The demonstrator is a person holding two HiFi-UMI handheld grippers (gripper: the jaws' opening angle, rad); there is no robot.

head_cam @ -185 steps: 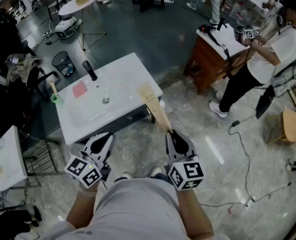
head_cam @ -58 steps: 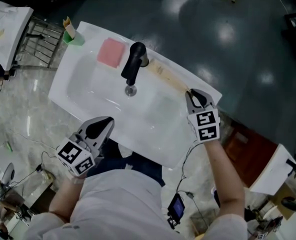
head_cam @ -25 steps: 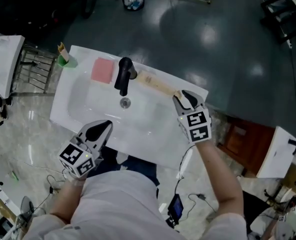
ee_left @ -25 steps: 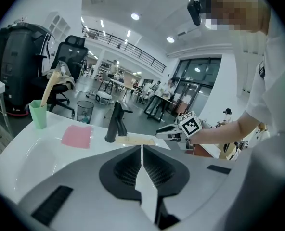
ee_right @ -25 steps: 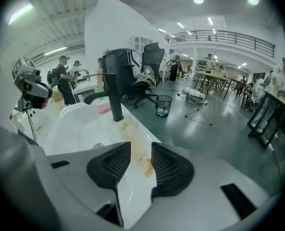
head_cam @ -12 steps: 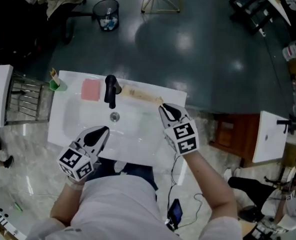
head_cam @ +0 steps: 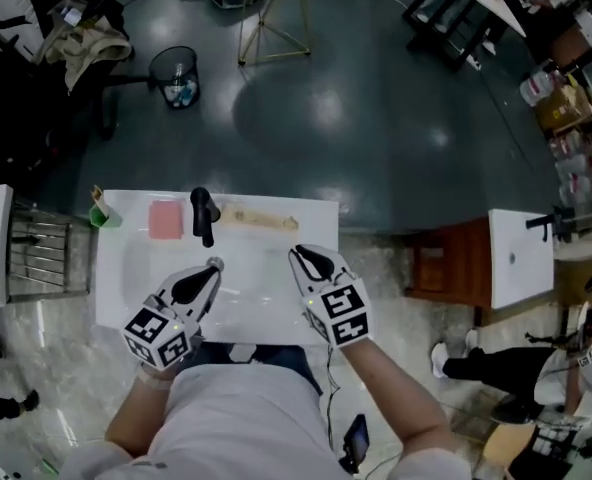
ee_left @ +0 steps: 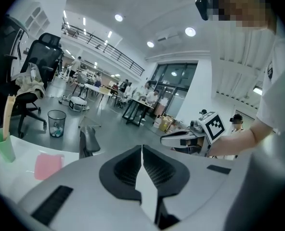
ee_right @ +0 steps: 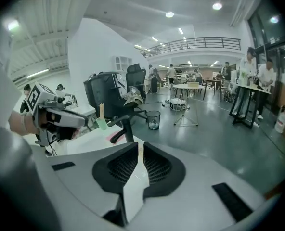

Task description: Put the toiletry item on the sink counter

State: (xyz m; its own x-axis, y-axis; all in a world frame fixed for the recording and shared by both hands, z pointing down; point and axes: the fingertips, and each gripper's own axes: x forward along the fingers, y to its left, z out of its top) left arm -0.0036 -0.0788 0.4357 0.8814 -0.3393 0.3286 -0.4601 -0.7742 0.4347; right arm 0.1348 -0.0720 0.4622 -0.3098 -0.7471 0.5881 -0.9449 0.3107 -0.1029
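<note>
Head view, with both gripper views. The white sink counter (head_cam: 116, 308) fills the middle of the head view, with the person standing at its near edge. The left gripper (head_cam: 212, 267) hangs over the basin near the drain. Its jaws are closed together with nothing between them, as the left gripper view confirms (ee_left: 141, 150). The right gripper (head_cam: 296, 254) is over the right half of the counter, jaws likewise closed and empty (ee_right: 140, 149). The toiletry item (head_cam: 258, 218), long, flat and beige, lies on the counter along its far edge, just right of the black faucet (head_cam: 203, 214) and apart from both grippers. A pink pad (head_cam: 163, 219) lies left of the faucet on the same far edge. A green cup (head_cam: 102, 216) stands at the far left corner, a pale stick (ee_left: 7, 115) upright in it.
</note>
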